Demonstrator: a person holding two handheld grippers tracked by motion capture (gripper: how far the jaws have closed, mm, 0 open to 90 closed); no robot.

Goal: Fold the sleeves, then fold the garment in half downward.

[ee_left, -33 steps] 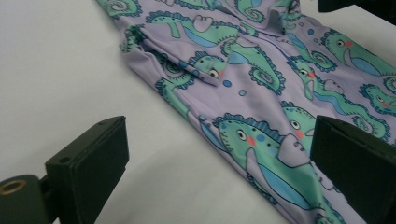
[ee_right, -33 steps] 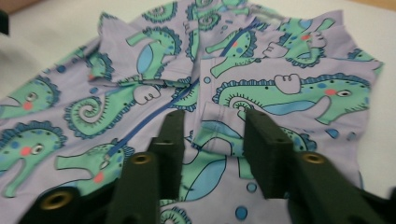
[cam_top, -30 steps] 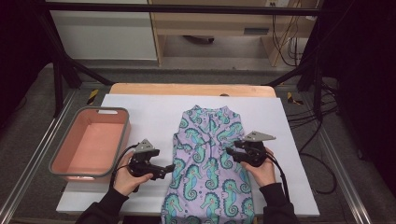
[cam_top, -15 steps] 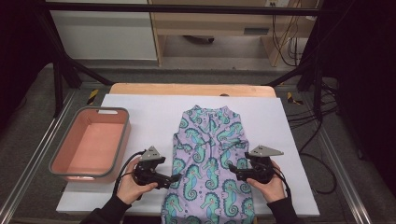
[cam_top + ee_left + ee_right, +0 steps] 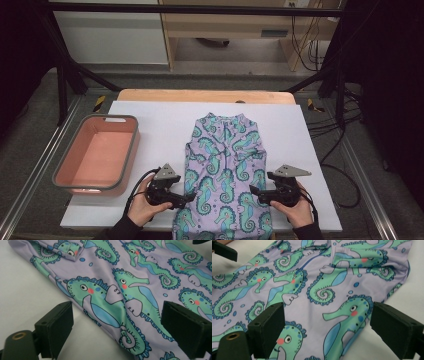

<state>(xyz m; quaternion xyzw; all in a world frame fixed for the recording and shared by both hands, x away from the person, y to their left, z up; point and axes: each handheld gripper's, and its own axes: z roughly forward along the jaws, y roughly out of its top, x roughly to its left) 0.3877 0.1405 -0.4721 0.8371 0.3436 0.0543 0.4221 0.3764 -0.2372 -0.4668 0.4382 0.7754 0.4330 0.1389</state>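
Both hands dropped toward frame bottom | left gripper (image 5: 187, 199) jaws wide, just narrowing, right gripper (image 5: 255, 191) just widened, both empty | seahorse garment (image 5: 226, 170) flat, centre mat | no readable writing

Garment (image 5: 225, 170) on table (image 5: 155, 115), tub (image 5: 97, 155) to its left

Grey floor (image 5: 45, 130), pale cabinet (image 5: 112, 35) behind.
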